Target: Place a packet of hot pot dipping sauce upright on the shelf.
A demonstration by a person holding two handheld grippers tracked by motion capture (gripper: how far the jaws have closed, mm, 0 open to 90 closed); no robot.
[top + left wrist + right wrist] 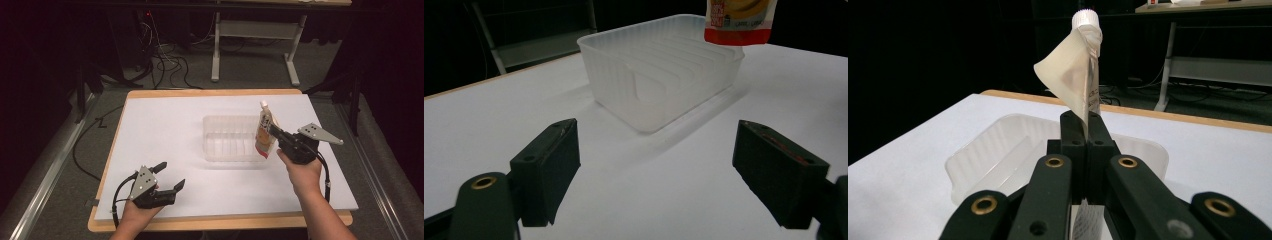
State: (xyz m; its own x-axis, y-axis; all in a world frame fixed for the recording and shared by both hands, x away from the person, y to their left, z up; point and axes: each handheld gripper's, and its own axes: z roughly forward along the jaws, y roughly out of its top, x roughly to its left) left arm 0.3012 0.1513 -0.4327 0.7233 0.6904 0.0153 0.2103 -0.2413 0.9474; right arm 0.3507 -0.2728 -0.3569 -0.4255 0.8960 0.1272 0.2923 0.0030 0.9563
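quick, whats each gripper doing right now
Left gripper: open, holding nothing, low over the table.
Right gripper: shut on the pouch, held upright at the clear tub's right end.

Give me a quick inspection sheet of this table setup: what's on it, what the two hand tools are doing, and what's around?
Surface: white board on a wooden table.
Job's things: clear plastic tub, empty; spouted pouch held upright above the tub's right end.
Clutter: nothing seen.
Grippers: right gripper clamped shut on the pouch; left gripper open, empty, low over the board's near left part.
Cables: one trails from each gripper; more lie on the floor.
Surroundings: dark room, grey table frame behind.
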